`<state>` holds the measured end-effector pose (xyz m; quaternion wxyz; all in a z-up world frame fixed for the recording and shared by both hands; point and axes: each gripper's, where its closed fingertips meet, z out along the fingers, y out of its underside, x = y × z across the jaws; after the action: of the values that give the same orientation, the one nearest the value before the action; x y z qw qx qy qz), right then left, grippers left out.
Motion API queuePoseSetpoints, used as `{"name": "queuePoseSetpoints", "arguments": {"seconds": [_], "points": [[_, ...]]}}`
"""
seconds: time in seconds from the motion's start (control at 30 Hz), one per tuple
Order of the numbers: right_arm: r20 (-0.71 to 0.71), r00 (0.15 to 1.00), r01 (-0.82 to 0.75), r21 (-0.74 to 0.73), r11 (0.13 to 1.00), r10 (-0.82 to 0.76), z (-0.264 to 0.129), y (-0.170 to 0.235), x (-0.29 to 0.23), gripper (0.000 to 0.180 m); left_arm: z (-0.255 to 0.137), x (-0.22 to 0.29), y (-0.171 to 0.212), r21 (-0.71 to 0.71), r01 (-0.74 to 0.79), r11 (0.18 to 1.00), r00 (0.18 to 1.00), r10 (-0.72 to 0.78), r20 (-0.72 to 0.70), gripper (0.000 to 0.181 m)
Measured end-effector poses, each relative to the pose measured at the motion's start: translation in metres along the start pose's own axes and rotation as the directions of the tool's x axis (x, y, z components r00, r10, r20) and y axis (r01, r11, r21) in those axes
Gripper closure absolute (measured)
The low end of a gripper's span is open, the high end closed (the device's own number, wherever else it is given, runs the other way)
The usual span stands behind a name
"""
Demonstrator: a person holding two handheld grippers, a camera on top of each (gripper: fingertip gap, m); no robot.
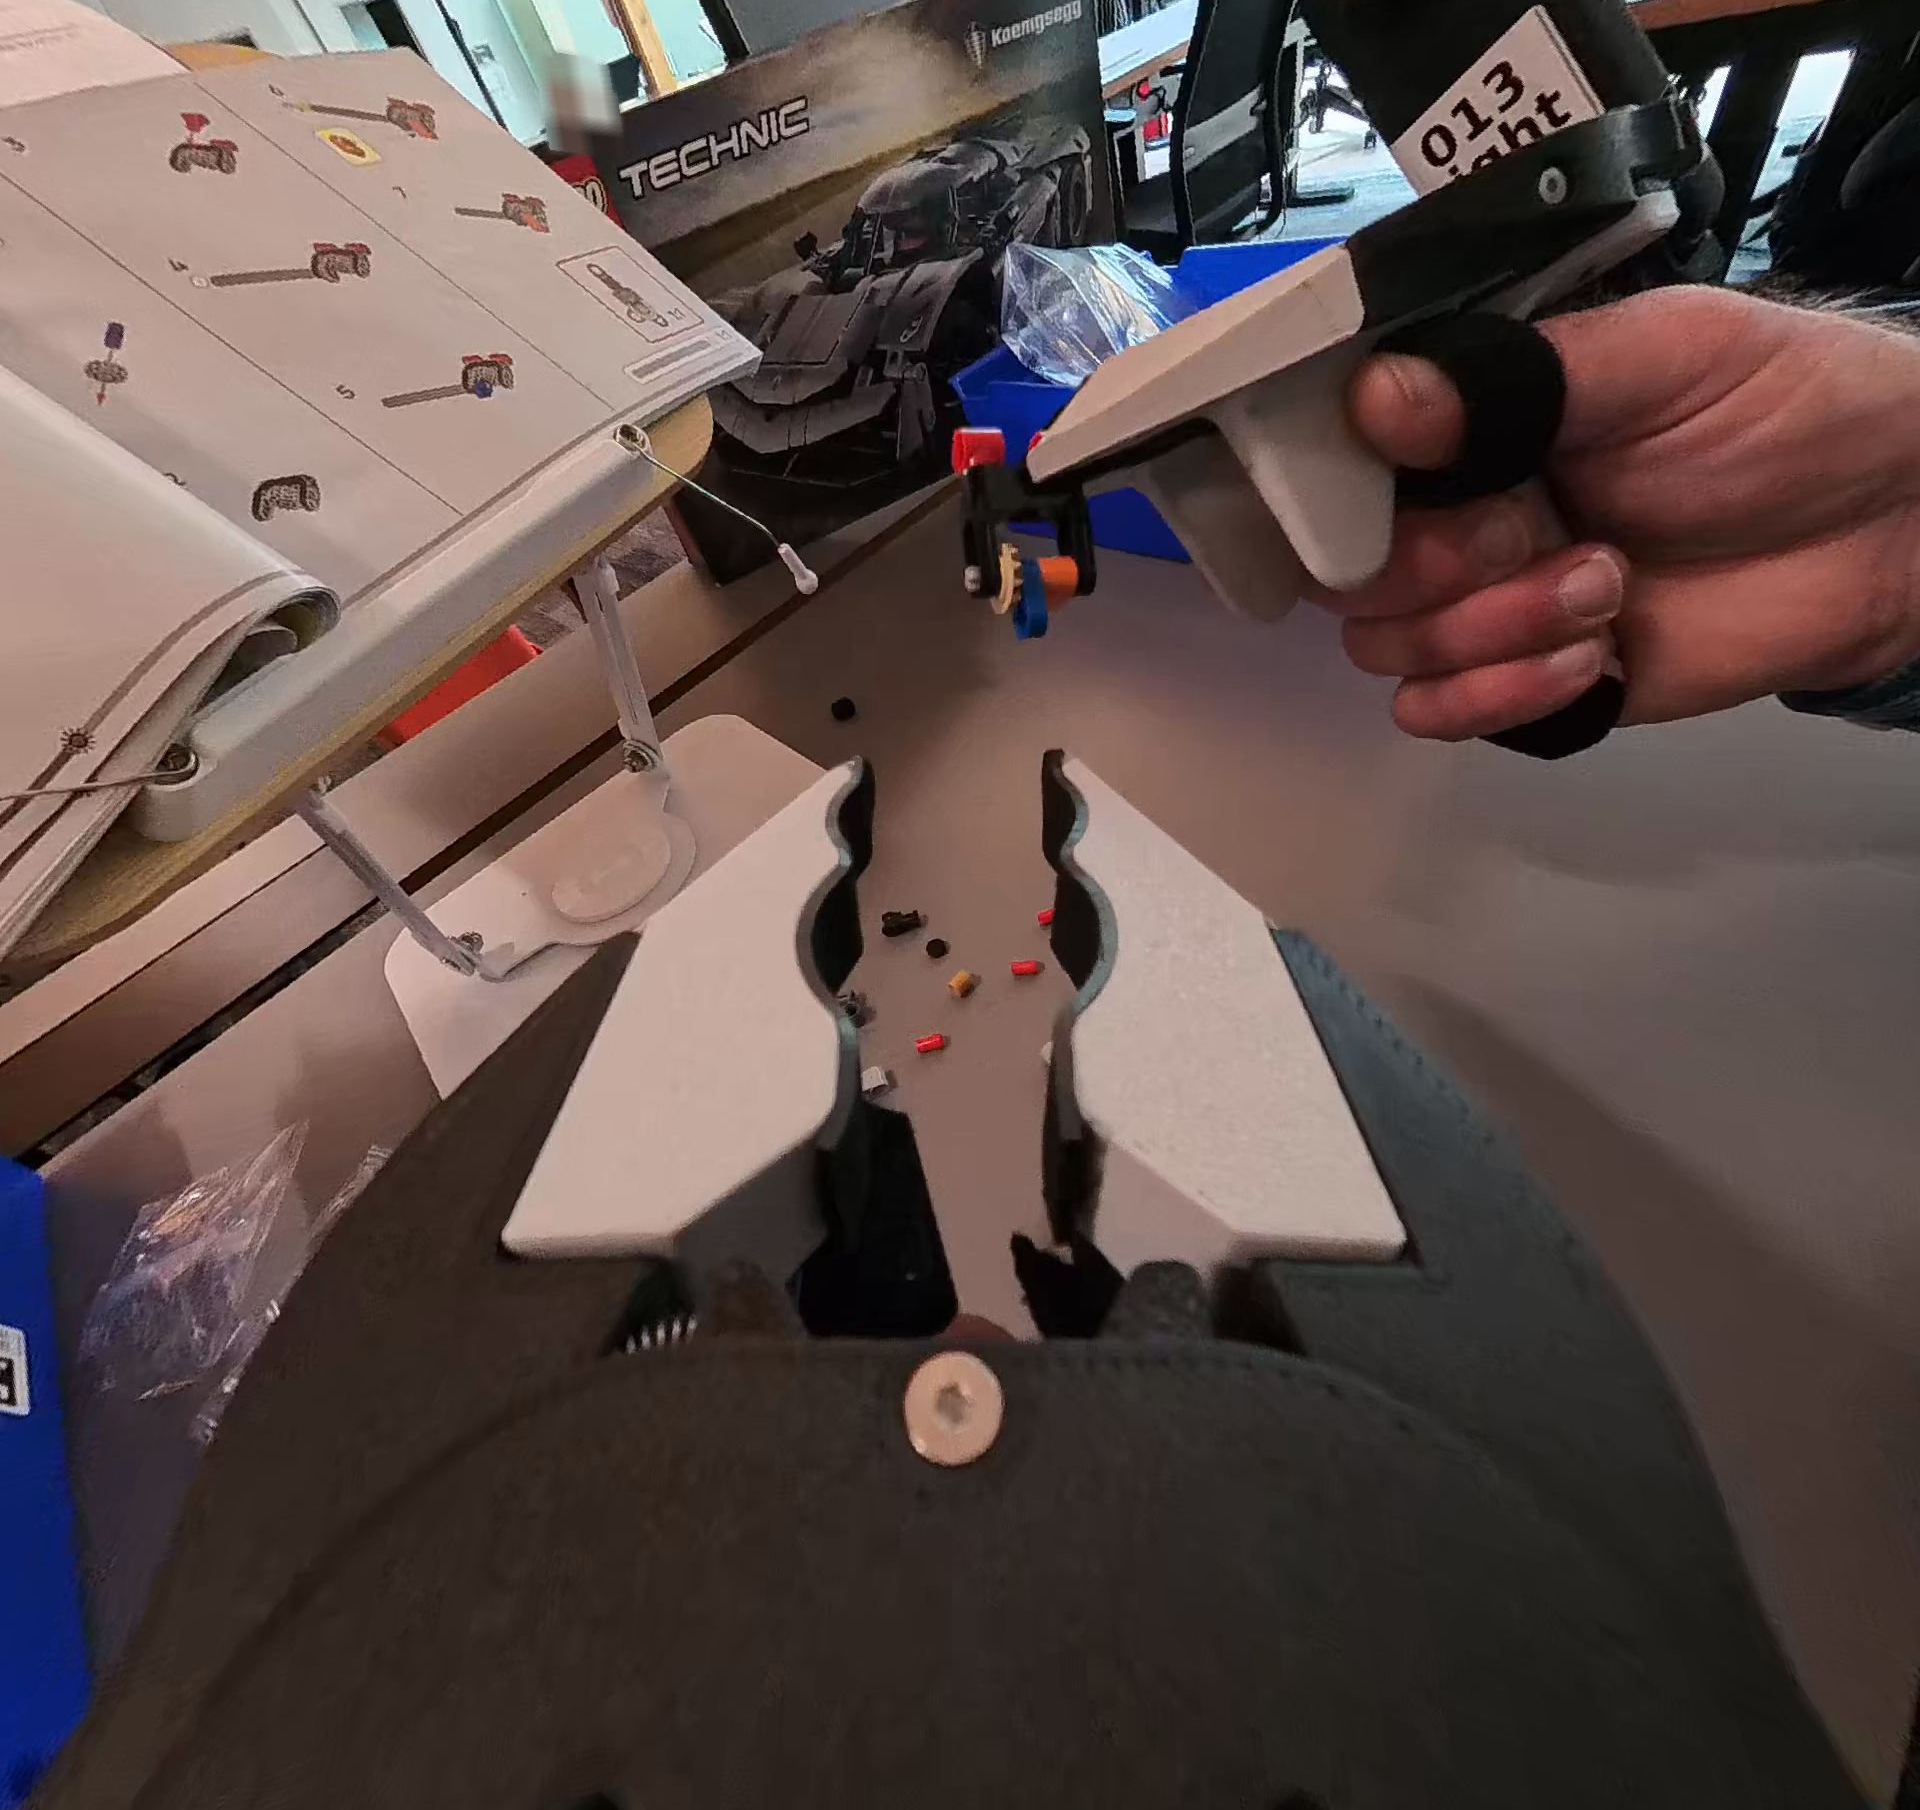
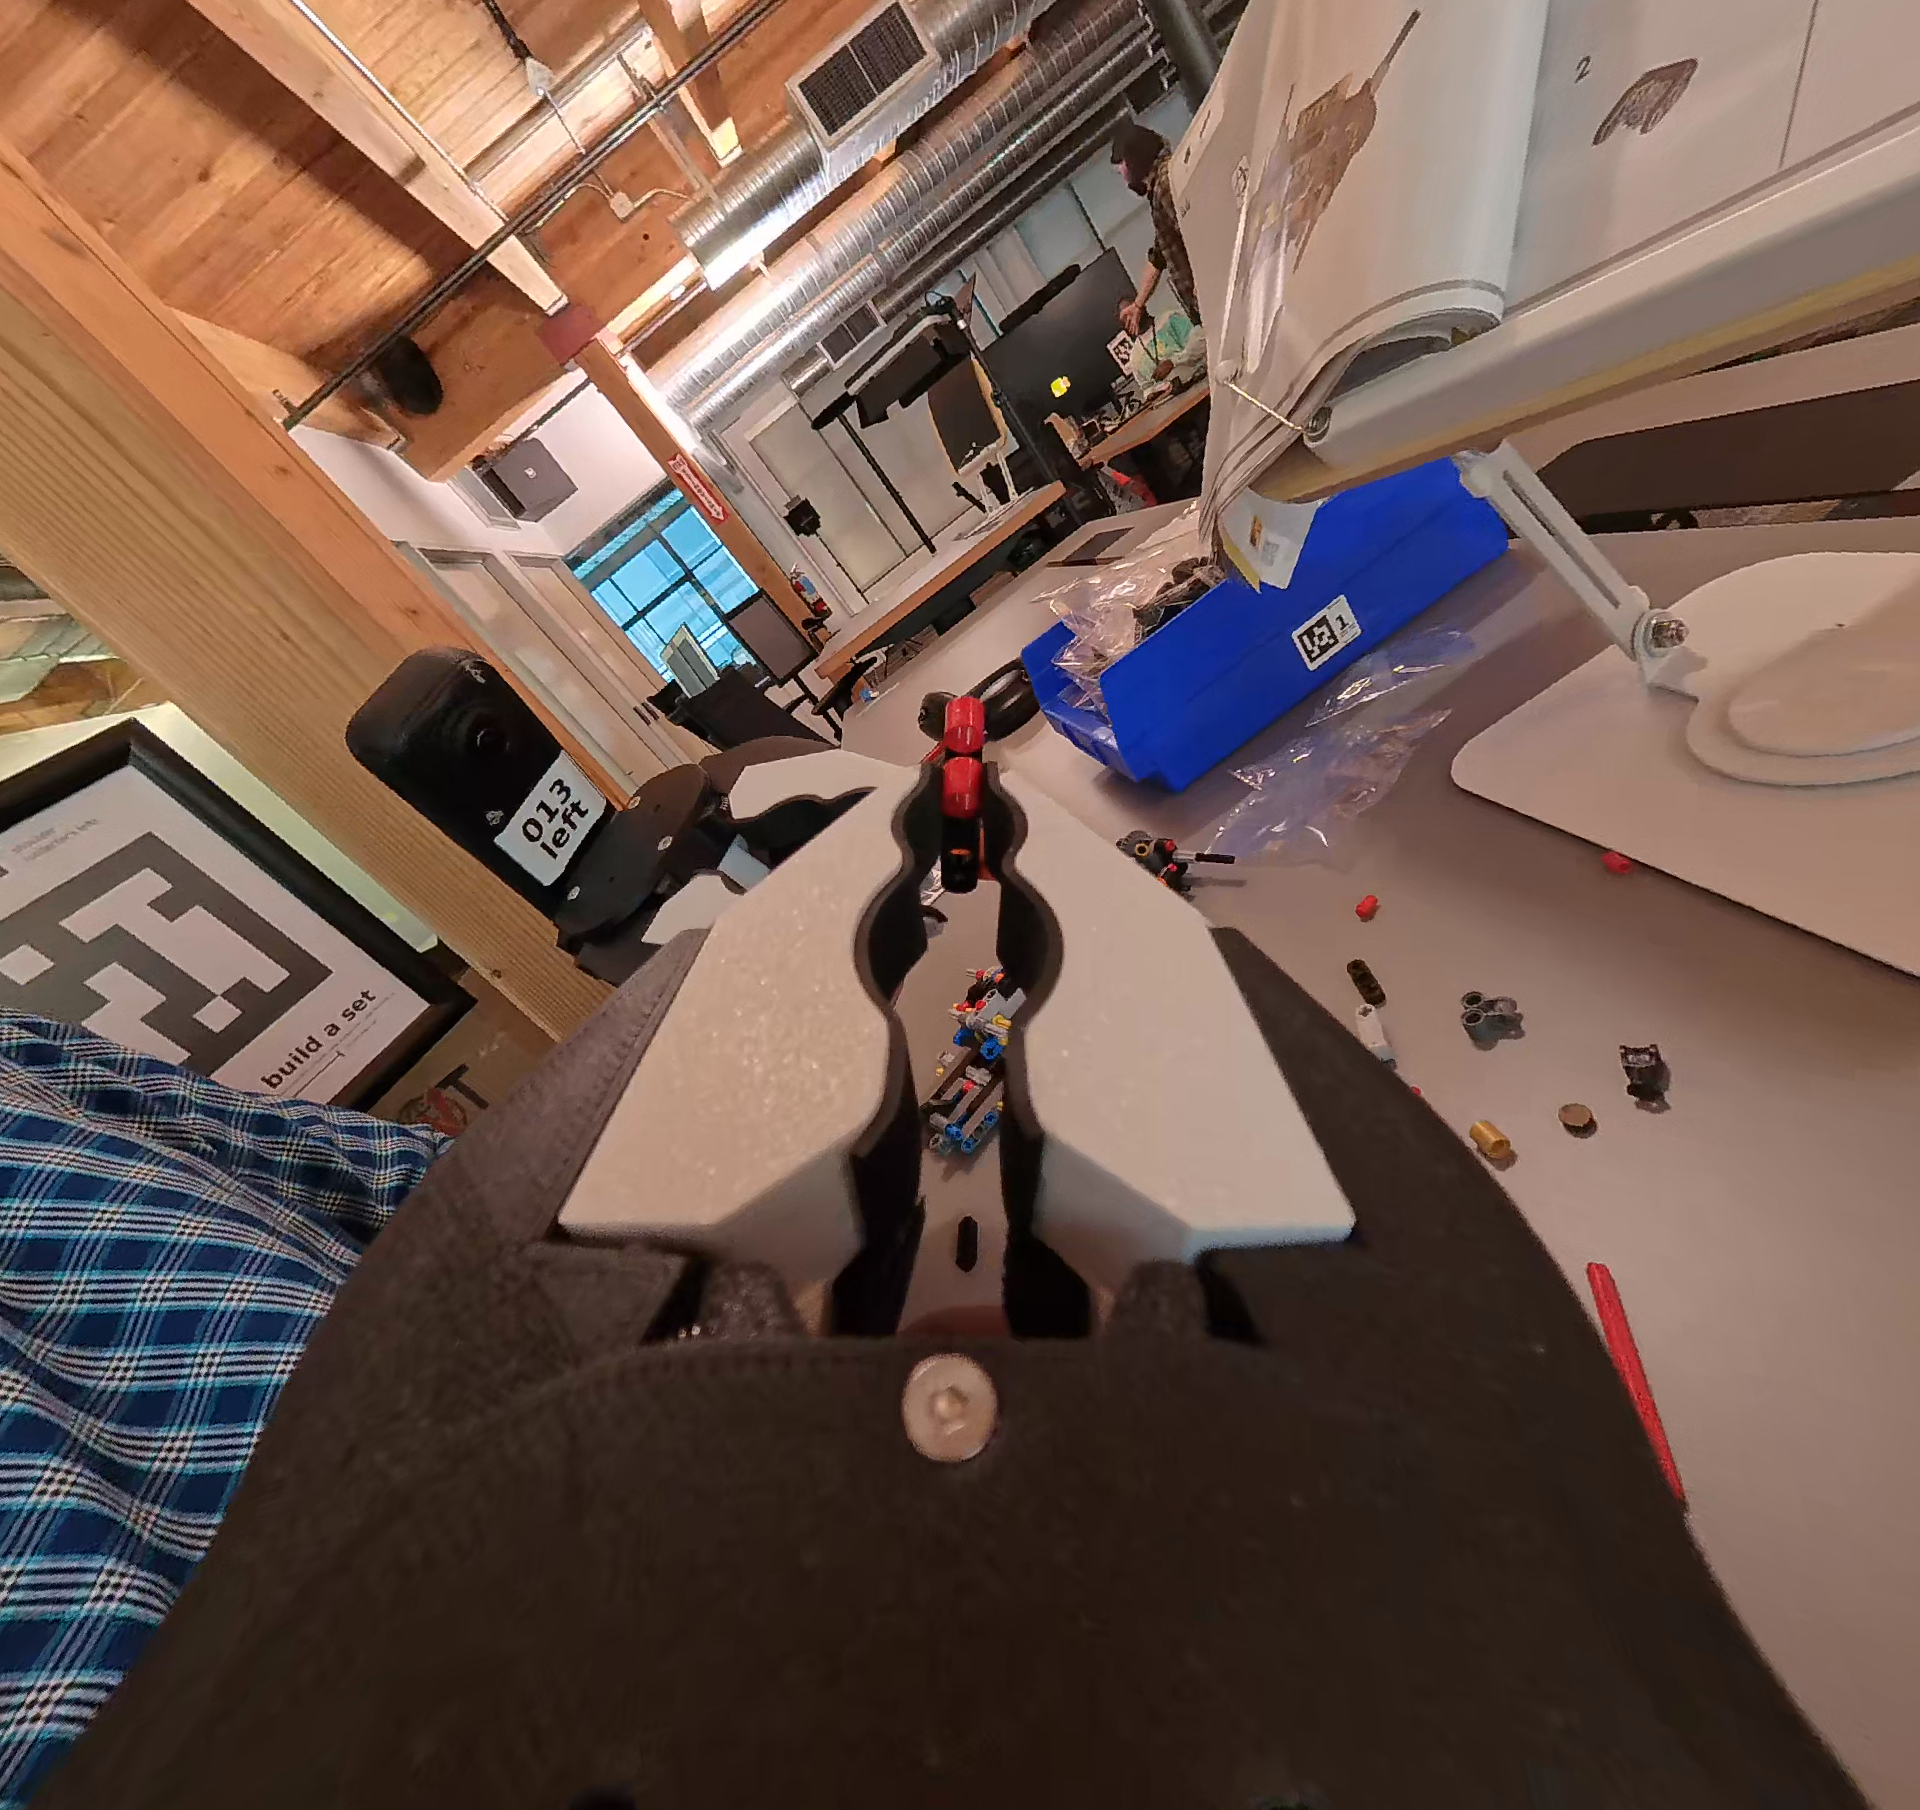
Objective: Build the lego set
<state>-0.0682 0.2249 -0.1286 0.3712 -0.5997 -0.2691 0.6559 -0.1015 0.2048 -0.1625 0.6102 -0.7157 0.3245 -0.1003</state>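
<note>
My right gripper (image 2: 961,804) is shut on a small lego assembly (image 2: 961,784) of red, black and orange parts. In the left wrist view the right gripper (image 1: 1039,477) holds this assembly (image 1: 1023,539), which also shows a tan gear and a blue part, in the air above the table. My left gripper (image 1: 956,773) is open and empty, above loose small pieces: red pins (image 1: 1027,968), a tan bush (image 1: 961,983), black pins (image 1: 902,922). A larger lego assembly (image 2: 971,1064) lies on the table, seen between the right fingers.
An open instruction booklet (image 1: 312,306) rests on a white stand (image 1: 613,867) at the left. The set's box (image 1: 883,233) and a blue bin (image 1: 1039,389) with plastic bags stand behind. Another blue bin (image 2: 1268,638), loose parts (image 2: 1491,1017) and a red axle (image 2: 1631,1376) lie on the grey table. One gripper's finger ends stand about 6 cm off the other's. From either gripper's tips it is about 20 cm to the tan bush (image 1: 961,983).
</note>
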Motion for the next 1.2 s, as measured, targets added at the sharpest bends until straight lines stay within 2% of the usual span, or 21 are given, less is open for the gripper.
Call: {"name": "queuePoseSetpoints", "arguments": {"seconds": [0.63,0.83,0.97,1.13,1.2], "points": [[0.002,1.0,-0.014,-0.009,1.0,0.014,-0.001,0.003,0.008,0.176,-0.001,-0.011,0.009,-0.026,0.013,1.0,1.0,-0.013,0.005,0.15],[-0.094,0.995,0.031,0.015,0.999,-0.029,-0.014,-0.009,0.028,0.176,-0.005,-0.021,0.013,-0.032,0.024,0.999,0.999,-0.023,0.027,0.15],[-0.167,0.984,0.048,-0.087,0.995,-0.062,-0.022,-0.002,0.048,0.176,-0.006,-0.027,0.016,-0.041,0.032,0.999,0.999,-0.031,0.035,0.15],[-0.21,0.973,0.033,-0.293,0.956,-0.097,-0.027,0.032,0.074,0.176,-0.005,-0.029,0.02,-0.056,0.029,0.998,0.999,-0.027,0.037,0.151],[-0.219,0.973,-0.019,-0.382,0.924,-0.07,-0.03,0.053,0.084,0.176,-0.006,-0.03,0.021,-0.061,0.025,0.998,0.999,-0.022,0.041,0.151]]}}
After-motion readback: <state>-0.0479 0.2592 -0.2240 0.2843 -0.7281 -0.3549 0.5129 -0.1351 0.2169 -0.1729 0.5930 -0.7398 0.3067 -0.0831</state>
